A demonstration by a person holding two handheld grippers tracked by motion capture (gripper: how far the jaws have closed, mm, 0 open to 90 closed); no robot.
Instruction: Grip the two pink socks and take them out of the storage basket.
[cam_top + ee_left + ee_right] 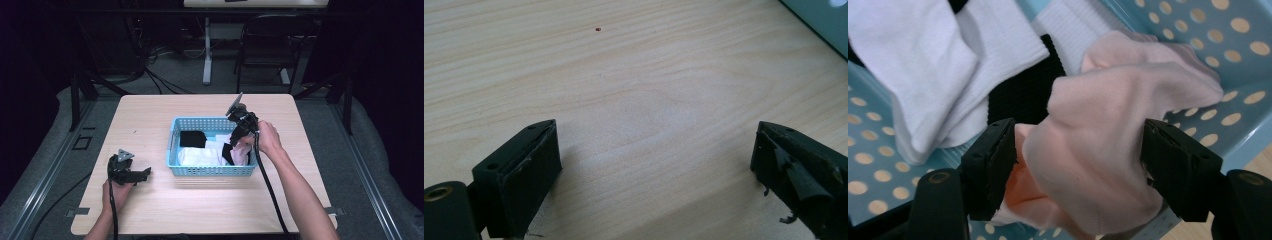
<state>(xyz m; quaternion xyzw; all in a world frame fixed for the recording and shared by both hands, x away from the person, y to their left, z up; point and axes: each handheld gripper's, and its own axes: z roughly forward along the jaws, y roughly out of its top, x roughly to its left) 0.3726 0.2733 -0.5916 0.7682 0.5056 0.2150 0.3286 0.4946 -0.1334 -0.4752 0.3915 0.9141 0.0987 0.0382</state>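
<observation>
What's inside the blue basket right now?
The blue basket holds a pink sock between the right gripper's open jaws, white socks, and a black sock partly buried beneath them. Whatever lies under the pile is covered.

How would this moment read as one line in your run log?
left gripper: open, over bare table | right gripper: in blue basket, jaws either side of pink sock, not closed | white and black socks alongside
</observation>
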